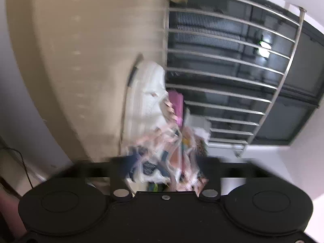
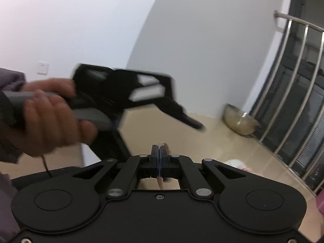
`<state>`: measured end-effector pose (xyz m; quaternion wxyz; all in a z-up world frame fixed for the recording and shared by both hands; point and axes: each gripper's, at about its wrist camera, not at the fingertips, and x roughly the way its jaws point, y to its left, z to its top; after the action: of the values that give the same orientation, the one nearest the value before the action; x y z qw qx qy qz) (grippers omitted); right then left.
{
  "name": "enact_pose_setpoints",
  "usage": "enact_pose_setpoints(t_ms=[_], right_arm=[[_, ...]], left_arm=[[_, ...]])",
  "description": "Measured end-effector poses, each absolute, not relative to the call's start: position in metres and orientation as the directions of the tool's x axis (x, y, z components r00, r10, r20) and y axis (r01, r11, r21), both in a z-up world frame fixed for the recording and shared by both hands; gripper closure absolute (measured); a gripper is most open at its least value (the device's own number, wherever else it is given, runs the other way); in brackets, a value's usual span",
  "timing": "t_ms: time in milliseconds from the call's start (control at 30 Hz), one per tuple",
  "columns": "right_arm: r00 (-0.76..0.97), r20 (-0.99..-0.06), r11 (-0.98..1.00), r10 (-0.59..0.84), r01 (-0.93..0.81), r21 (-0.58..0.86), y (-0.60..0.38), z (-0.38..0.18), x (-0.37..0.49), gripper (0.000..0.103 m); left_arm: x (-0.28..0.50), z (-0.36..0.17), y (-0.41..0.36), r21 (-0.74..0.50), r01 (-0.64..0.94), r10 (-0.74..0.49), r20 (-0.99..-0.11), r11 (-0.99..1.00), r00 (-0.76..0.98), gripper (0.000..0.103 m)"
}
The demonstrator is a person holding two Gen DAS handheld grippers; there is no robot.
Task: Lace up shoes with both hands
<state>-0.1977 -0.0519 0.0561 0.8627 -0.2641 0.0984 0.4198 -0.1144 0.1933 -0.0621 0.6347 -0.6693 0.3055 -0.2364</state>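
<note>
A white shoe (image 1: 145, 101) lies on the beige floor (image 1: 81, 60), blurred, with pinkish lace (image 1: 168, 109) running from it toward my left gripper (image 1: 164, 162). That gripper's fingers are lost in motion blur here. In the right wrist view a hand (image 2: 46, 117) holds the left gripper (image 2: 194, 124), whose fingers come together to a point; I cannot tell if lace is between them. My right gripper (image 2: 160, 147) is shut on a tan-pink lace end (image 2: 161, 182), which sticks out above and below the pads.
Metal window bars (image 1: 222, 60) stand beside the shoe. A steel bowl (image 2: 241, 121) sits on the floor by the wall. A pink item (image 1: 177, 103) and colourful clutter (image 1: 190, 141) lie next to the shoe. A black cable (image 2: 45, 166) hangs below the hand.
</note>
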Motion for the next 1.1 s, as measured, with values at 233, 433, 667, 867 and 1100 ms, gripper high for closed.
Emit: enact_pose_setpoints(t_ms=[233, 433, 667, 867, 1100], right_arm=[[0.668, -0.403, 0.570, 0.625, -0.744, -0.349, -0.061, 0.053, -0.194, 0.103], [0.662, -0.403, 0.576, 0.632, -0.749, -0.327, -0.059, 0.052, -0.198, 0.103], [0.669, -0.401, 0.586, 0.626, -0.743, -0.324, -0.061, 0.054, -0.199, 0.100], [0.701, -0.426, 0.706, 0.573, -0.685, -0.179, -0.092, 0.079, -0.162, 0.081], [0.492, -0.374, 0.572, 0.786, -0.809, 0.135, -0.091, 0.128, -0.138, 0.077]], left_arm=[[-0.129, -0.021, 0.207, -0.980, 0.012, -0.599, -0.112, 0.198, 0.793, 0.098], [-0.148, 0.030, 0.206, -0.866, 0.100, -0.484, -0.175, 0.490, 0.857, 0.101], [-0.160, 0.063, 0.167, -0.621, 0.126, -0.371, -0.282, 0.774, 0.885, 0.102], [-0.162, 0.059, 0.142, -0.449, 0.085, -0.277, -0.381, 0.889, 0.882, 0.102], [-0.179, 0.060, 0.100, -0.213, 0.137, -0.210, -0.367, 0.967, 0.906, 0.102]])
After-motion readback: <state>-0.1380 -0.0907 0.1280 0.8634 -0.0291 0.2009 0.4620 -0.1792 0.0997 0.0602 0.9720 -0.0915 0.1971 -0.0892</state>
